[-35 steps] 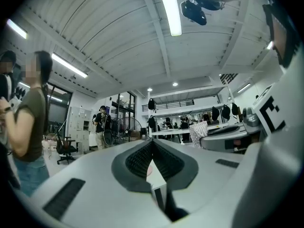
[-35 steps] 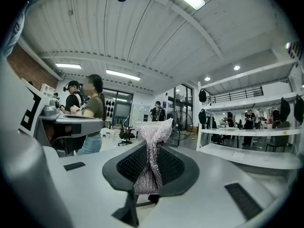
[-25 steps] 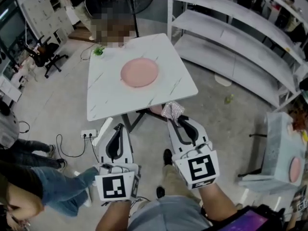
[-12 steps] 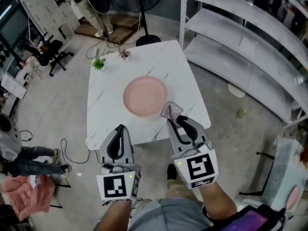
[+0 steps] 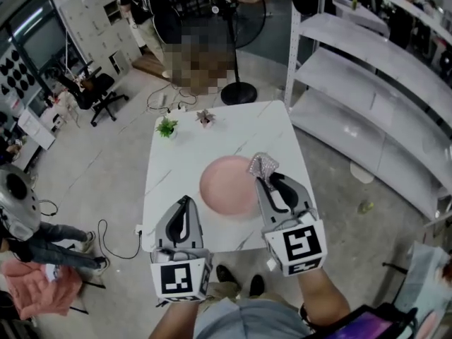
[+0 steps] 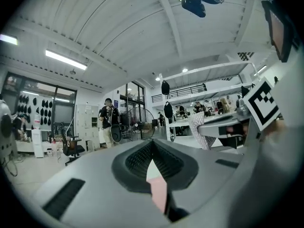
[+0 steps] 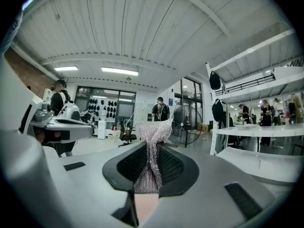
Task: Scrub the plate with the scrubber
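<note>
Moved in since a second ago: right tool (image 5: 267,178), clamped on the scrubber (image 5: 262,164), now hangs over the far right of the plate (image 5: 226,188) on the surface (image 5: 176,164), left tool (image 5: 185,202) closed and empty, so scrubbing looks next.

A: Surface?
B: Square white table (image 5: 176,175), grey-veined, standing on a concrete floor (image 5: 106,182).
A: On it?
B: Pink plate (image 5: 229,186), right of centre, nearer the near edge. Small green plant (image 5: 167,127) by the far left corner. Small reddish plant (image 5: 205,118) just beside it, along the far edge. Both well apart from the plate.
</note>
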